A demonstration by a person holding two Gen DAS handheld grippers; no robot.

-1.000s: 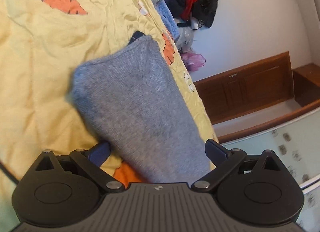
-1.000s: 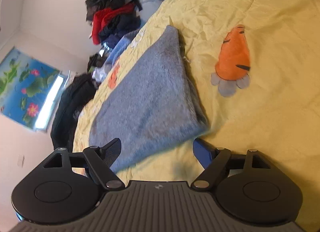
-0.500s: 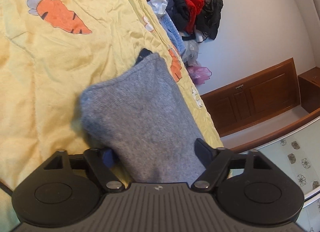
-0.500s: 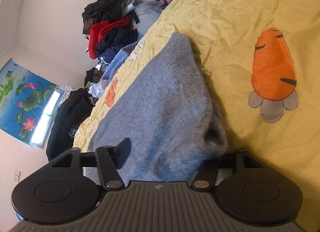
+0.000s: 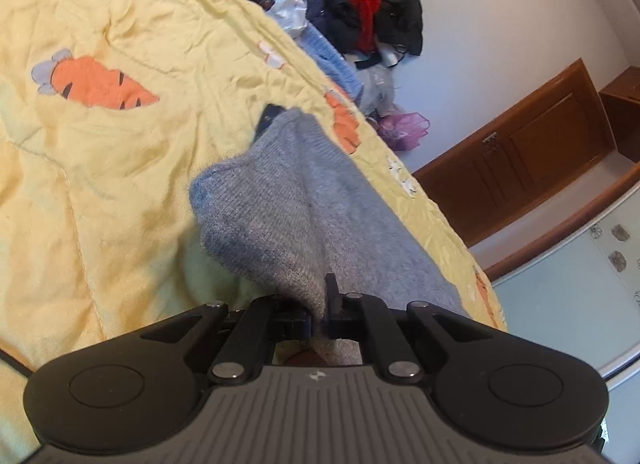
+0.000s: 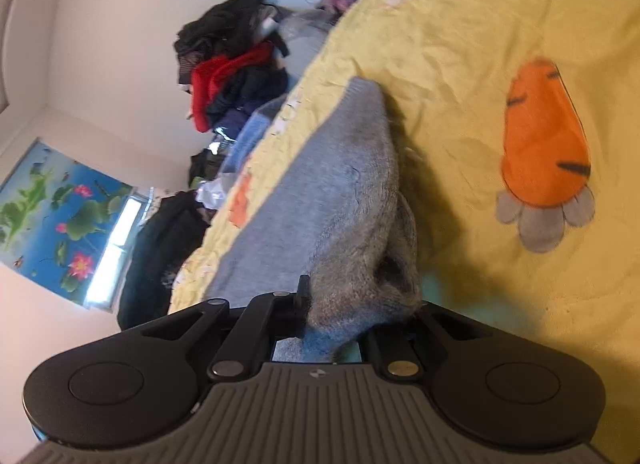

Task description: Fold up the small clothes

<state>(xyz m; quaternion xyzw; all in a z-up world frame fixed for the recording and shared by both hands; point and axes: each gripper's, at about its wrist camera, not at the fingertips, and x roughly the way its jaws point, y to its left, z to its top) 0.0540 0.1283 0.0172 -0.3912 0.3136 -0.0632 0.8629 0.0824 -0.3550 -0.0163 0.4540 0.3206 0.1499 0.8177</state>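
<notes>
A grey knit garment (image 5: 304,207) lies folded on the yellow carrot-print bedsheet (image 5: 100,167). My left gripper (image 5: 319,310) is shut on the garment's near edge, which bunches up between the fingers. The garment also shows in the right wrist view (image 6: 332,199). My right gripper (image 6: 340,316) is shut on its near corner there, and the knit hides most of the right finger. The far end of the garment rests on the sheet (image 6: 460,43).
A pile of dark, red and blue clothes (image 5: 352,15) lies at the far edge of the bed and also shows in the right wrist view (image 6: 232,75). A wooden cabinet (image 5: 516,147) stands beyond the bed. A black garment (image 6: 160,248) hangs off the bed side.
Both grippers were open around the garment's near edge. They moved in and closed on it, and the gripped edge now bunches up.
</notes>
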